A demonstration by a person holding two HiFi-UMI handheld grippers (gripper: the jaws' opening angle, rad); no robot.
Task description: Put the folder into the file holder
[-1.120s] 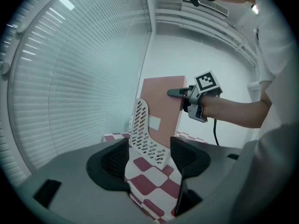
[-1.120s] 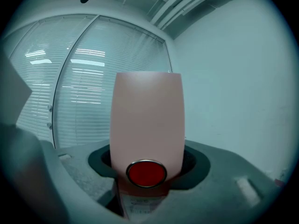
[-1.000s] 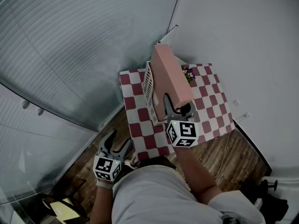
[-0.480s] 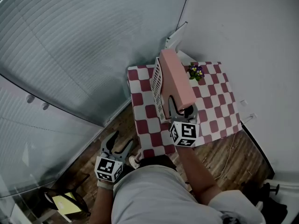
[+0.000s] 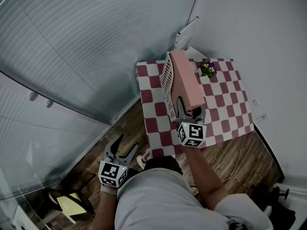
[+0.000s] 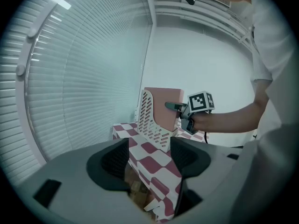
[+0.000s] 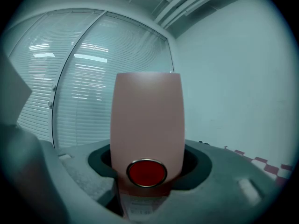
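Note:
A thick pink folder [image 5: 187, 84] stands on edge on the red-and-white checked table [image 5: 225, 109], against the white slotted file holder [image 5: 169, 83]. My right gripper [image 5: 188, 113] is shut on the folder's near spine. In the right gripper view the folder [image 7: 147, 125] fills the gap between the jaws, its red ring hole [image 7: 147, 172] low down. My left gripper [image 5: 120, 149] hangs open and empty below the table's near-left corner. The left gripper view shows the file holder [image 6: 152, 120], the folder [image 6: 163, 107] and the right gripper [image 6: 175, 108] beyond its jaws.
A small pot of purple and yellow flowers [image 5: 208, 67] stands at the table's far right. Glass walls with blinds [image 5: 86, 47] run along the left, a white wall [image 5: 259, 37] on the right. Wooden floor [image 5: 235, 162] lies below, with a yellow seat [image 5: 72, 202] at the lower left.
The view has shifted, so the table sits further right in frame. The right gripper keeps its grip on the folder beside the file holder. The left gripper stays low and open.

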